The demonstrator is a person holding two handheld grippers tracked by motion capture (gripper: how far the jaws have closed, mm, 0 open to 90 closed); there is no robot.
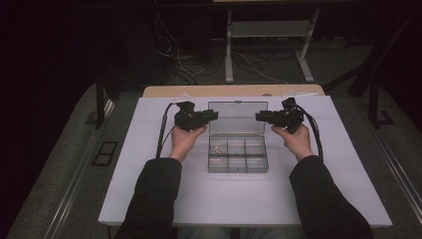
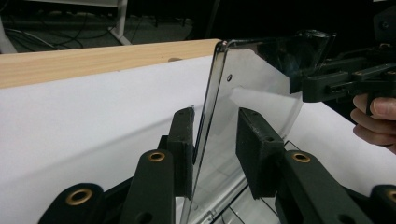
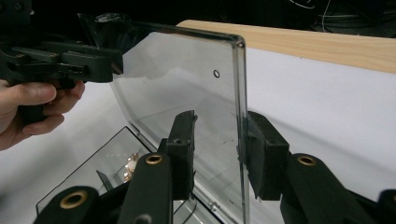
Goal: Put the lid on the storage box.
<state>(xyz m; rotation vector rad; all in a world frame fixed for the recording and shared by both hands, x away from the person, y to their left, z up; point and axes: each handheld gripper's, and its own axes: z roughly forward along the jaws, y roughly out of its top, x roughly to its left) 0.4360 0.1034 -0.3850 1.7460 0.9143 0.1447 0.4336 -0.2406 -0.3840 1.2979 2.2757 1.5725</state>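
Step in hand: both grippers straddle the side edges of the clear plastic hinged lid [image 1: 237, 117] of the clear plastic compartment box [image 1: 238, 154]; judged to be steadying or swinging the lid.
Left gripper [image 1: 215, 115]: at 9 o'clock of the lid. In the left gripper view the lid's edge [image 2: 210, 116] stands between the fingers [image 2: 183, 140]; the near one lies against it, the far one [image 2: 254, 144] shows a gap. Not a firm pinch; I read these fingers as open around the lid.
Lid: upright to slightly tilted back, hinged at the box's 12 o'clock side, apart from the table.
Box: centre of the white table [image 1: 149, 199], tray flat, open, divided into cells; small pale items [image 1: 216, 148] in the cell at 10 o'clock of the tray.
Right gripper [image 1: 259, 116]: at 3 o'clock of the lid. In the right gripper view the lid edge [image 3: 239, 116] stands between the fingers [image 3: 183, 144]; the outer one touches, the inner one is off it. Open around the edge, no clamp.
Method note: keep both grippers level with each other so the lid turns on its hinge without twisting; close only lightly, the plastic is thin and slick.
Risk: an uneven pull could drag the tray and shake the small items from their cell.
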